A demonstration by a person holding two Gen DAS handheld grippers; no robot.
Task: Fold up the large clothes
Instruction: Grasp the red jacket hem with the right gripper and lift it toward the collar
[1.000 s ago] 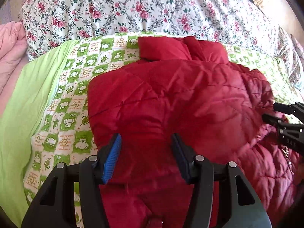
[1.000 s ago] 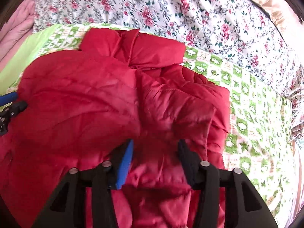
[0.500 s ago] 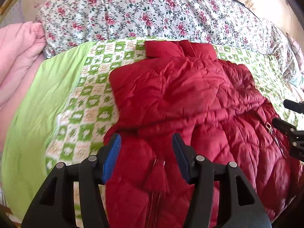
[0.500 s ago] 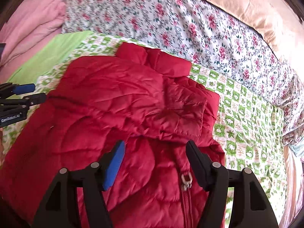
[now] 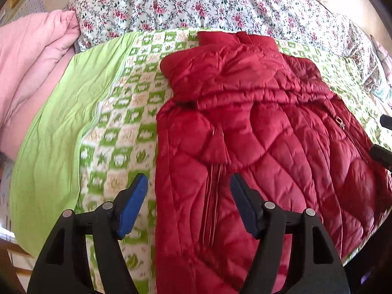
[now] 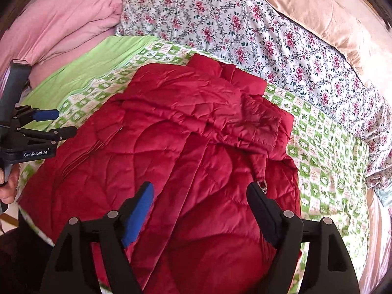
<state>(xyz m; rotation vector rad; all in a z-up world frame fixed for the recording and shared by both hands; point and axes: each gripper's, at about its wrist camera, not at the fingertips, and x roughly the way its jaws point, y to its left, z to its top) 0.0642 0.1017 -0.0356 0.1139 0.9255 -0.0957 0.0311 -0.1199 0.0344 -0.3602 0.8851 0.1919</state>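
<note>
A red quilted jacket (image 5: 257, 132) (image 6: 186, 152) lies spread on the bed, collar at the far end, both sleeves folded across its body. My left gripper (image 5: 188, 183) hovers above the jacket's left edge, its jaws opening and holding nothing. Over the jacket's lower right part my right gripper (image 6: 201, 191) hangs, its jaws also opening with nothing gripped; a zipper pull (image 6: 263, 186) lies just beyond its right finger. In the right wrist view the left gripper (image 6: 62, 122) shows at the left edge, held by a hand (image 6: 8, 183).
The jacket rests on a green-and-white checked sheet (image 5: 122, 122) (image 6: 325, 152) with a plain lime border (image 5: 61, 122). A flowered quilt (image 5: 196, 5) (image 6: 245, 24) lies behind it, a pink blanket (image 5: 31, 56) (image 6: 63, 19) at far left, a beige pillow (image 6: 325, 17) at far right.
Both grippers have pulled back from the jacket and risen, so more of the bed shows. Their jaws have spread wider and the cloth between them has dropped free.
</note>
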